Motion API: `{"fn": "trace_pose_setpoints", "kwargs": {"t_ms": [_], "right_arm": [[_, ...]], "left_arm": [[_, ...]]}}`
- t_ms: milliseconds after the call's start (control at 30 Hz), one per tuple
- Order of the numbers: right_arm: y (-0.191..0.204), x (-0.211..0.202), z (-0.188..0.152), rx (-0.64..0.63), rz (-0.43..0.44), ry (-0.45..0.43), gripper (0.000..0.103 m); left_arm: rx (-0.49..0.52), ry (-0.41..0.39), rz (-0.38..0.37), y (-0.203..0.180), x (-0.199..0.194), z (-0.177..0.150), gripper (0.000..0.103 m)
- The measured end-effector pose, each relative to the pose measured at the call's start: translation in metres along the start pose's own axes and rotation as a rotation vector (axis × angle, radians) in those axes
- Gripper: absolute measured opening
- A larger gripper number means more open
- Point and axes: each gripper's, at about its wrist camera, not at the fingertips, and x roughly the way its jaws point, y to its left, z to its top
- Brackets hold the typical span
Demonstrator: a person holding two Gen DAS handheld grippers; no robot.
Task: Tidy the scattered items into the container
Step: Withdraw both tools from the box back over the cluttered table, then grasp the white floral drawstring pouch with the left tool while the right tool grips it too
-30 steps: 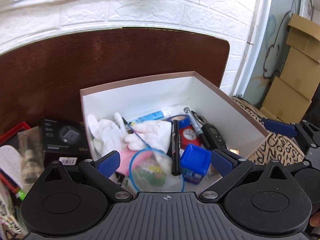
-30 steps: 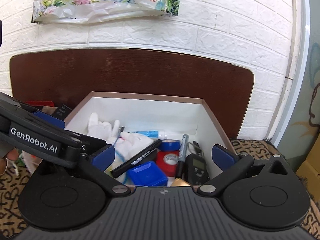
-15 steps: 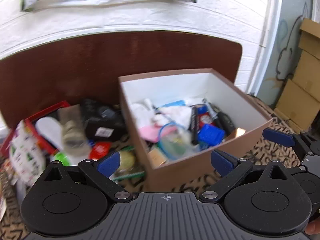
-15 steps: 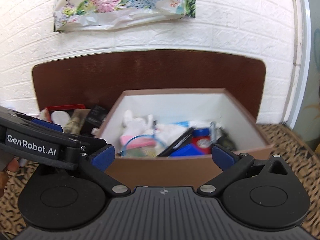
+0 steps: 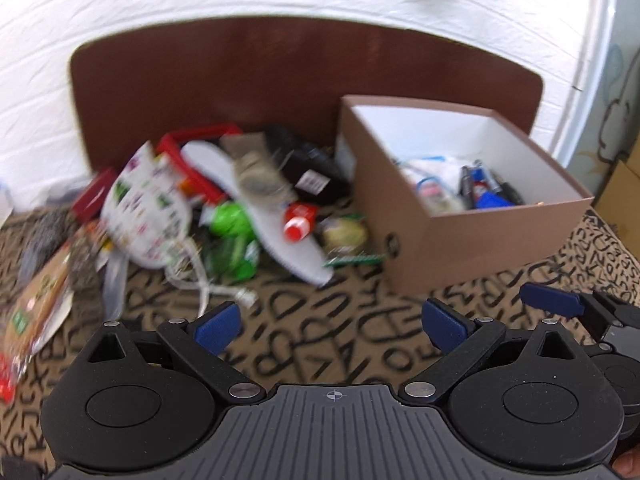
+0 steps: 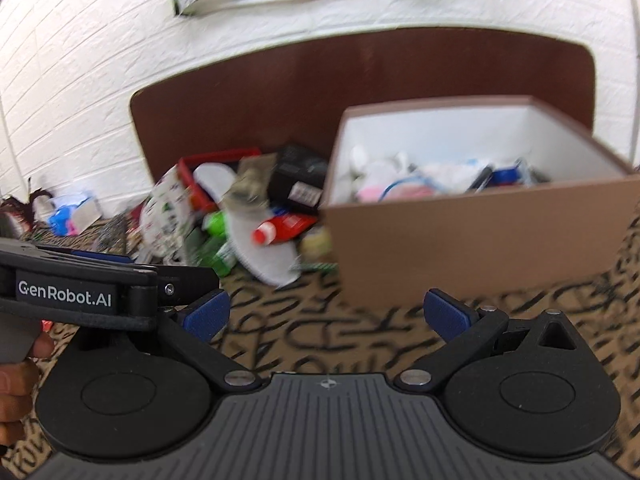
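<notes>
Both grippers have drawn back from above the box to the letter-print cloth [image 5: 320, 344]. Left gripper [image 5: 332, 326]: jaws released, empty. Right gripper [image 6: 326, 314]: jaws released, empty. Brown box [image 5: 476, 236]: right, part-filled. Scattered items [image 5: 224, 208]: heaped just left of it, blurred.

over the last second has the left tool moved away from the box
Yes. The left tool has pulled back and swung left: the box, earlier filling its view, now sits smaller at the right against the brown board.
</notes>
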Motion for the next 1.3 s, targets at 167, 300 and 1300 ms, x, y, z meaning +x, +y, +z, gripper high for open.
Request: {"fn": "trace_pose_setpoints", "kwargs": {"t_ms": [167,300,1300], "right_arm": [[0.023,0.01,-0.015,-0.014,0.04,0.023,0.103],[0.035,0.018,-0.025,-0.008,0.114,0.053,0.103],[0.122,0.091,-0.001,-0.424,0.181,-0.077,0.1]], "left_arm": [[-0.055,0.015,0.02,0.028,-0.005,-0.018,0.102],[-0.12,0.031,0.007,0.057,-0.008,-0.032,0.102],[-0.274,-0.031,0.051,0.155,0.029,0.013,0.086]]}}
